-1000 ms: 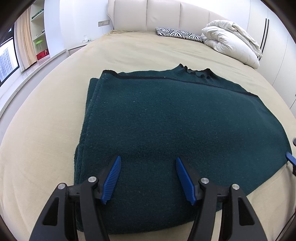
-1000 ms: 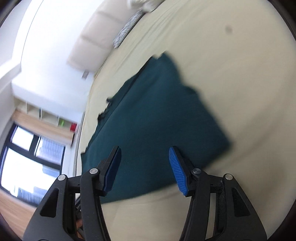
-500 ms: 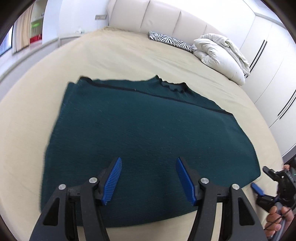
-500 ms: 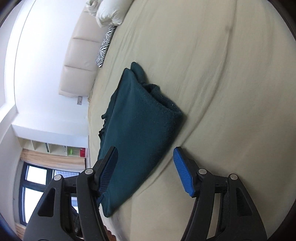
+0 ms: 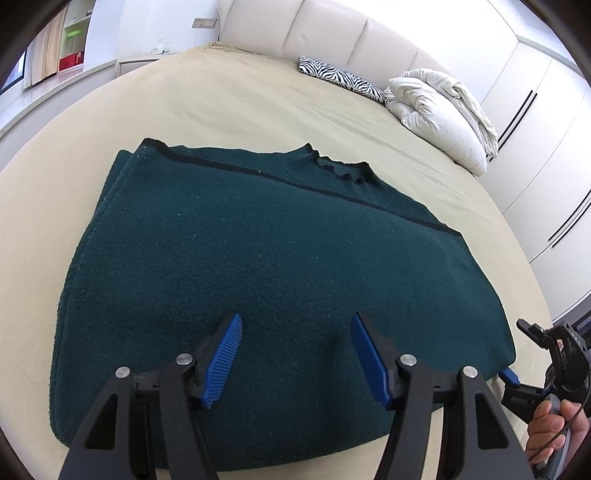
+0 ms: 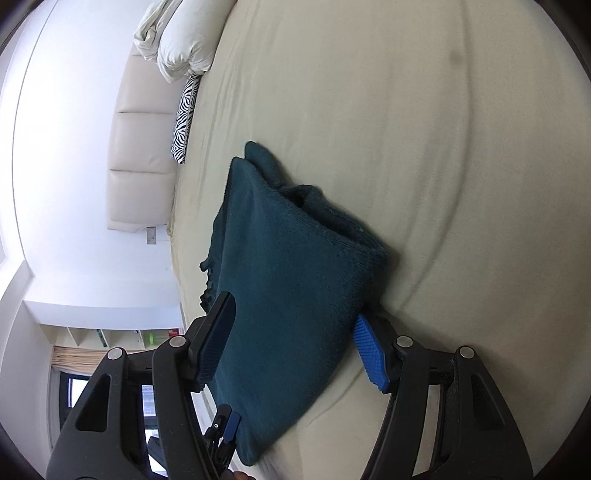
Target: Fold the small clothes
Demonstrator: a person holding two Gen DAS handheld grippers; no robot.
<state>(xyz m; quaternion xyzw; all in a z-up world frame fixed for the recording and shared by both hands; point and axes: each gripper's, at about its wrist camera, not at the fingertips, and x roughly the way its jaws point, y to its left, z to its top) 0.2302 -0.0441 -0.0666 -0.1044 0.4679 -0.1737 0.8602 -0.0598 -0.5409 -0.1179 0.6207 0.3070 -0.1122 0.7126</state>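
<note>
A dark green knitted sweater (image 5: pixel 280 280) lies folded flat on a wide bed covered by a beige sheet (image 5: pixel 258 99). In the left wrist view the sweater fills the middle of the picture, its ruffled collar (image 5: pixel 340 170) at about 1 o'clock from its centre and a thin dark seam line running across its far side.

The left gripper (image 5: pixel 295 354) hovers over the near edge of the sweater, at 6 o'clock in the picture. Its jaws stand spread, with blue ribbed pads on both sides and only flat fabric below the gap; nothing is pinched.

The right gripper (image 6: pixel 291 347) is rolled on its side at the sweater's folded corner. Its jaws have just been opening and now stand apart, one finger above the cloth and one against the sheet beneath the folded edge, so the thick fold sits between them; the pads do not appear to press on it. In the left wrist view this gripper shows at 4 o'clock, with a person's hand (image 5: pixel 554 424) around its handle.

At the head of the bed, near 12 o'clock, stands a padded cream headboard (image 5: pixel 332 33). A zebra-print pillow (image 5: pixel 343 77) lies before it, with a bundled white duvet (image 5: pixel 443 110) just beside it. White wardrobe doors (image 5: pixel 546 140) line the wall at 2 o'clock. Open shelves (image 5: pixel 70 48) and a window sit at 10 o'clock.
</note>
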